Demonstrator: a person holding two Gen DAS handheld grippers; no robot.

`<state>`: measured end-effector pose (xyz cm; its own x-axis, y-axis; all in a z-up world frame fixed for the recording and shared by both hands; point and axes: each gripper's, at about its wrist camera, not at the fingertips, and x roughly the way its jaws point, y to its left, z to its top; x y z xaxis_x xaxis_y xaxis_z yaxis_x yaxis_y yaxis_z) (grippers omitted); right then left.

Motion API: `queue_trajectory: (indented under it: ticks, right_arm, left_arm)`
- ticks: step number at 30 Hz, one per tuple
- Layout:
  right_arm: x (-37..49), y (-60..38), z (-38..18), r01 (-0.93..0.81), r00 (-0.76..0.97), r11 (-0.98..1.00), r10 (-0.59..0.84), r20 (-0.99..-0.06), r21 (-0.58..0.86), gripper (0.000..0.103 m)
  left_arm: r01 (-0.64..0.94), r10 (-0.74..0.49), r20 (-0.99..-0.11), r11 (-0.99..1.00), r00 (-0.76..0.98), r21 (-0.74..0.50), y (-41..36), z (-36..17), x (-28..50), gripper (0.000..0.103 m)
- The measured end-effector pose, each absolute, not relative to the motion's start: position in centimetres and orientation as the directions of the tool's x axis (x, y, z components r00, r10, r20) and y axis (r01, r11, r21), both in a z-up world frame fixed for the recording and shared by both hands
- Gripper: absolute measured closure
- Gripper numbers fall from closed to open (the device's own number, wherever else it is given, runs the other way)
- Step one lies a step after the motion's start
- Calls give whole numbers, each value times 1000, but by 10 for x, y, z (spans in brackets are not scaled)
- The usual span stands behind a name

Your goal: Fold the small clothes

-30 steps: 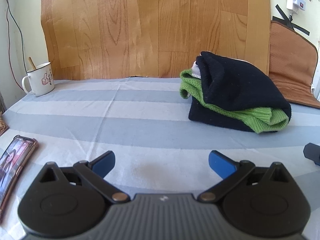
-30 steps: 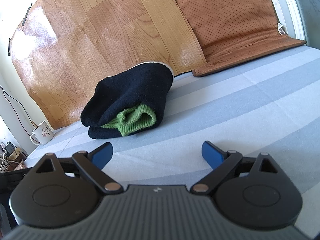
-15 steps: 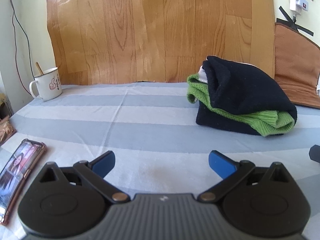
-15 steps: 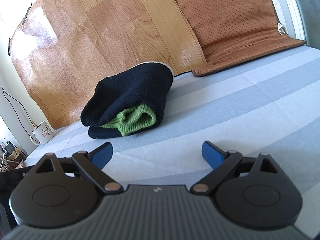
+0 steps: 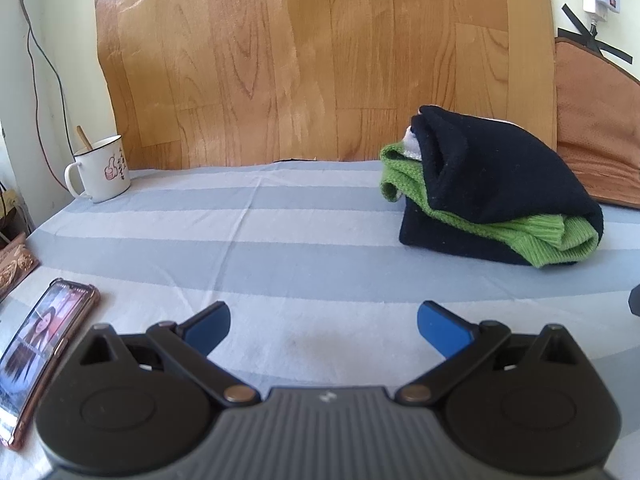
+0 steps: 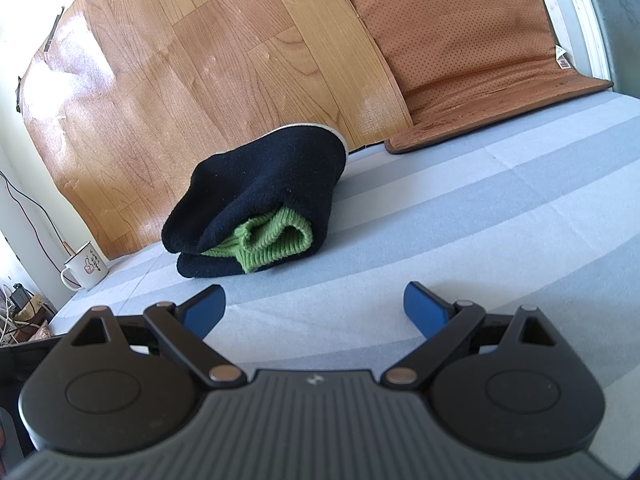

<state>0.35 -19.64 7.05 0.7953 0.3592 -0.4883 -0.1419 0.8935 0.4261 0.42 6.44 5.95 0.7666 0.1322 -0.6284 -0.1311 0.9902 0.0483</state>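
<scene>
**A:** Quick check, where are your tools at right now?

**B:** Your left tool point(image 5: 324, 322) has its blue fingers spread wide with nothing between them, parked low over the striped blue-grey sheet point(image 5: 280, 248). Your right tool point(image 6: 315, 306) is the same deal: spread apart, empty, hovering over bare sheet. Neither one touches any fabric.

**A:** And the clothes?

**B:** The folded bundle point(image 5: 496, 196) sits ahead of both tools, well clear of the fingers. It's a dark navy garment wrapped around a green knit piece point(image 6: 272, 242), with a sliver of white poking out at the far end. From your left tool it lies off to the right, from your right tool it's ahead and a bit left. It sits near the wood-grain panel point(image 5: 320, 60), beside the brown perforated mat point(image 6: 472, 56).

**A:** So which step is this?

**B:** Looks to me like that bundle is done and you're between items, hands off. I can't see another loose garment in either view, so the next move is probably fetching one, or tidying that green cuff sticking out the front.

**A:** Anything to dodge?

**B:** The phone point(image 5: 44, 352) lies just left of your left tool, and the enamel mug point(image 5: 102, 174) sits at the far left corner. Swing wide of both.
</scene>
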Motion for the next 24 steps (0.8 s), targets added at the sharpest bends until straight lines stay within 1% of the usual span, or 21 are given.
queue_trajectory:
  ticks: [14,24]
  right_arm:
    - [3,-197,71,-142,795,893,359,-488,427,6]
    - [3,-196,70,-141,795,893,359,-488,427,6]
  left_arm:
    - [-105,115,-610,993,784,53,61,62,1,0]
    - [-112,118,-619,993,777,48,63,61,1,0]
